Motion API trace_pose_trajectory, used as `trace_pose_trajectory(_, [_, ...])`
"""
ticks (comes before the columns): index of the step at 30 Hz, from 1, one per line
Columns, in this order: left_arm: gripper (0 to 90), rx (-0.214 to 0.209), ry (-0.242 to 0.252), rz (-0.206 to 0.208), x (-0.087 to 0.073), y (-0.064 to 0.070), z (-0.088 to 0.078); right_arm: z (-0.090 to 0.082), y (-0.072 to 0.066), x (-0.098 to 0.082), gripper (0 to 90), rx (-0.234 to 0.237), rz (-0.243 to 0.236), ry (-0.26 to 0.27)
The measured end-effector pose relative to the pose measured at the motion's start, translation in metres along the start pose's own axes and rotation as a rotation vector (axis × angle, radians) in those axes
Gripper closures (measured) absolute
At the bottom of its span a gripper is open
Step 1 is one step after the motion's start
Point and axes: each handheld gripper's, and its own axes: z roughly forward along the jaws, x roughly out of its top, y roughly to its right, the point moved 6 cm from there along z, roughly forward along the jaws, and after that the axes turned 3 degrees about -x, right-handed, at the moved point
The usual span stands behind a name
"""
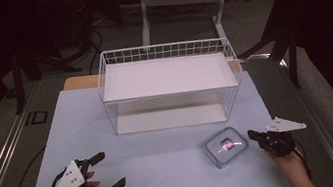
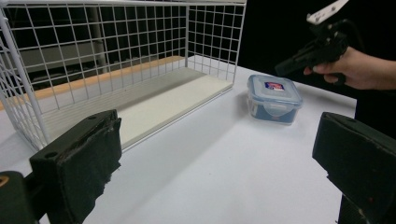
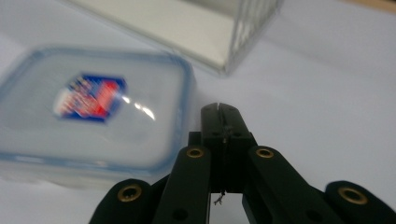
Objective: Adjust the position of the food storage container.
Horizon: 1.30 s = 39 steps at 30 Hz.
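Observation:
A small clear plastic box with a blue-rimmed lid and a red-and-blue label sits on the pale table, front right. My right gripper is just to the right of it, jaws pressed together with nothing between them. In the right gripper view the shut tip is beside the box, near its right edge. My left gripper rests at the front left, wide open and empty. In the left gripper view, the box and the right gripper lie beyond the left gripper's two spread jaws.
A white wire basket with a white shelf on top and a white floor stands at the back middle of the table, open toward me. Its front right corner is close behind the box. A desk frame stands beyond the table.

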Motion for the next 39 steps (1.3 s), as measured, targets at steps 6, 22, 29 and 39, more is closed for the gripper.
trace_pose_trajectory(6, [2.3,0.0,-0.001,0.0,0.0,0.0,0.0,0.009,-0.001,-0.018,90.0,0.024,0.014,-0.071])
trace_pose_trajectory(22, [2.2,-0.009,-0.007,0.011,0.0,0.002,0.003,0.022,-0.042,-0.021,90.0,0.174,-0.023,-0.127])
trace_pose_trajectory(29, [2.2,-0.011,-0.008,0.012,0.0,0.003,0.003,0.029,-0.057,-0.02,90.0,0.228,-0.073,-0.144])
trace_pose_trajectory(39, [2.3,-0.014,-0.012,0.011,0.0,0.003,0.003,0.024,-0.052,-0.009,90.0,0.192,-0.065,-0.121])
